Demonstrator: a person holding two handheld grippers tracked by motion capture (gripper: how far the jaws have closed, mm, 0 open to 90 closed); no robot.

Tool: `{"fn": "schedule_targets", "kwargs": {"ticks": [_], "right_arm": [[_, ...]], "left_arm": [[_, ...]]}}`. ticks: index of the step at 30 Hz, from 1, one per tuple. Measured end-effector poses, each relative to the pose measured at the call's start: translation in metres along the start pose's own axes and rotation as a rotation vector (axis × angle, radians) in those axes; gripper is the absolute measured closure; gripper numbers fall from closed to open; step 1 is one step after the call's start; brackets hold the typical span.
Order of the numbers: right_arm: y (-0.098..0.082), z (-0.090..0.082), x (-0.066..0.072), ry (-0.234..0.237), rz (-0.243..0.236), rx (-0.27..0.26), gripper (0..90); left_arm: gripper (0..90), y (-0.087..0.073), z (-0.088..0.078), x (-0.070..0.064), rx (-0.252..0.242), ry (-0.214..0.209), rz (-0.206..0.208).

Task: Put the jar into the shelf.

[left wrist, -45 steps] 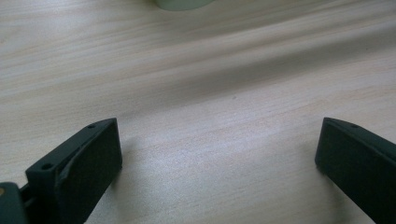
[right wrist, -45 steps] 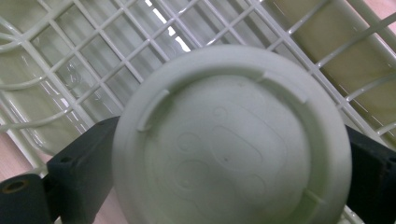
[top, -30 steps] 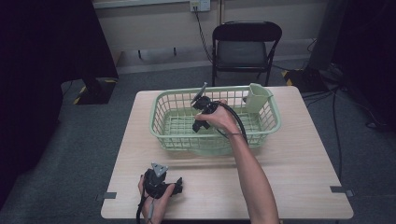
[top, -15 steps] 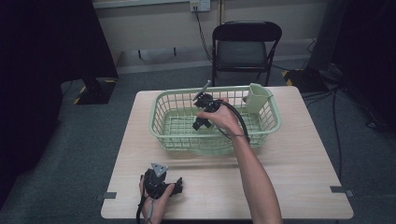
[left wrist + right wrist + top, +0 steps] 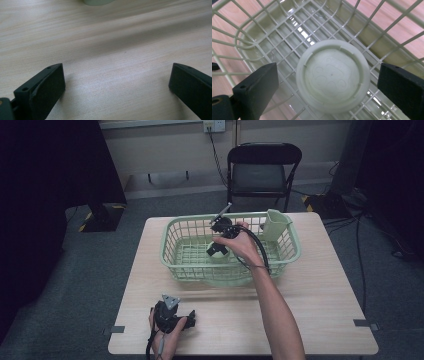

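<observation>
Right hand-held gripper (image 5: 328, 85) wide over, maybe, lid (image 5: 333, 75).

Straight beyond your right gripper's fingers (image 5: 257, 87), past the table's far edge, a black folding chair (image 5: 264, 175) stands below a wall socket (image 5: 212, 126). Near those fingers, to their right, a pale green beaker (image 5: 276, 224) stands upright. Between your left gripper's fingers (image 5: 47, 85) lies the bare wooden table (image 5: 112, 37).
</observation>
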State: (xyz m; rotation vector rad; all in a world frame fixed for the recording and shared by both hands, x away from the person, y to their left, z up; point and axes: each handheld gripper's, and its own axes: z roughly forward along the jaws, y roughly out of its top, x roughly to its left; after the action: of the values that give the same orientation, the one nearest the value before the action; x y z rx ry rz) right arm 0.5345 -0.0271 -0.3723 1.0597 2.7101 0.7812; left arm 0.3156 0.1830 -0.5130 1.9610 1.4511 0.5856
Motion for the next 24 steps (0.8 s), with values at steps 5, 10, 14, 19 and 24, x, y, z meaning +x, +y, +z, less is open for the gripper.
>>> {"fn": "schedule_targets", "kwargs": {"ticks": [5, 10, 14, 19, 24], "right_arm": [[-0.004, -0.018, 0.002, -0.018, 0.008, -0.05, 2.7], [-0.011, -0.037, 0.005, -0.029, 0.007, -0.109, 2.7], [-0.023, -0.05, 0.004, -0.042, 0.029, -0.157, 2.7], [-0.044, -0.065, -0.002, -0.036, 0.085, -0.225, 2.8], [-0.066, -0.081, -0.007, -0.06, 0.145, -0.29, 2.8]], "left_arm": [[0.0, 0.0, 0.0, 0.0, 0.0, 0.0, -0.001], [0.1, 0.0, 0.0, 0.0, 0.0, 0.003, -0.003], [0.1, 0.0, 0.0, 0.0, 0.0, 0.004, -0.005], [0.0, 0.0, 0.0, -0.001, 0.0, 0.01, -0.011], [0.1, 0.0, 0.0, -0.001, 0.001, 0.013, -0.011]]}}
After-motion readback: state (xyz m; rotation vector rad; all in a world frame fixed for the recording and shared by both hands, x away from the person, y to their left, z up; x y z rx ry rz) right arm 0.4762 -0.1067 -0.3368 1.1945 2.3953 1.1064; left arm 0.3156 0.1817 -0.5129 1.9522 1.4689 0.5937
